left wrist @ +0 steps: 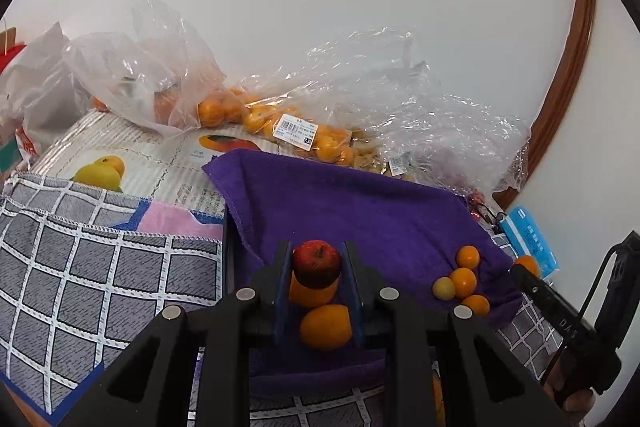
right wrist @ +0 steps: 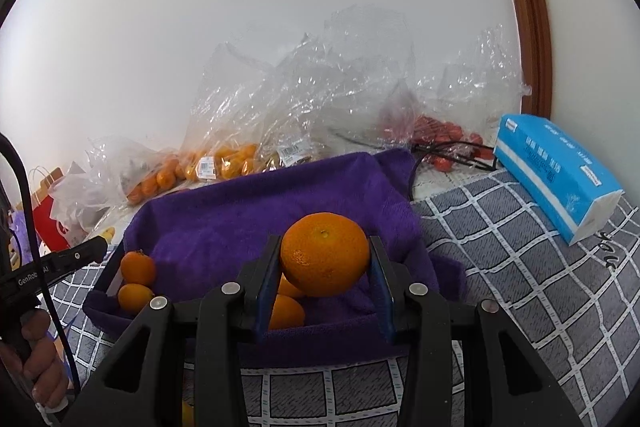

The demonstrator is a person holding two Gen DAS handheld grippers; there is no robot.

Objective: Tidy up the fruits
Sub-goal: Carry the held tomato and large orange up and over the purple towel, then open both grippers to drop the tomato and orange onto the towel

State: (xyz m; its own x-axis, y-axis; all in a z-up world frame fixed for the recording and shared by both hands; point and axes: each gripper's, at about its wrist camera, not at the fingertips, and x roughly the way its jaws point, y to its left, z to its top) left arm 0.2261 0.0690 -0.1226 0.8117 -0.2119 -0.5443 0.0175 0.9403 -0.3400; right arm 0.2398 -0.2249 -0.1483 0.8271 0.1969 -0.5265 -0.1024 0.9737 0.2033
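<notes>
The left gripper (left wrist: 316, 267) holds a small red apple (left wrist: 316, 263) tight between its blue pads, low in the middle of the left wrist picture. The right gripper (right wrist: 324, 267) holds a big orange (right wrist: 325, 254) the same way, in the middle of the right wrist picture. Both fruits hang just over a box lined with a purple towel (left wrist: 360, 203). Under the apple sit two more oranges (left wrist: 326, 325). A little bunch of small oranges (left wrist: 464, 281) lies at the right side of the towel in that picture. In the right wrist picture, two small oranges (right wrist: 136, 281) rest at the lower left of the towel. Behind the box, along the wall, are clear plastic bags of oranges (left wrist: 256, 119) that seem not yet sorted. A blue tissue pack (right wrist: 560, 175) lies on the checked cloth (right wrist: 520, 291) at the right. What could go wrong? The apple is round and smooth, so it may slip out if the pads let go too high, and it could bump the oranges below and get a bruise. The big orange sticks out past its pads, so it could roll off the towel edge and onto the cloth. The two grippers are near each other, so they might knock together.
</notes>
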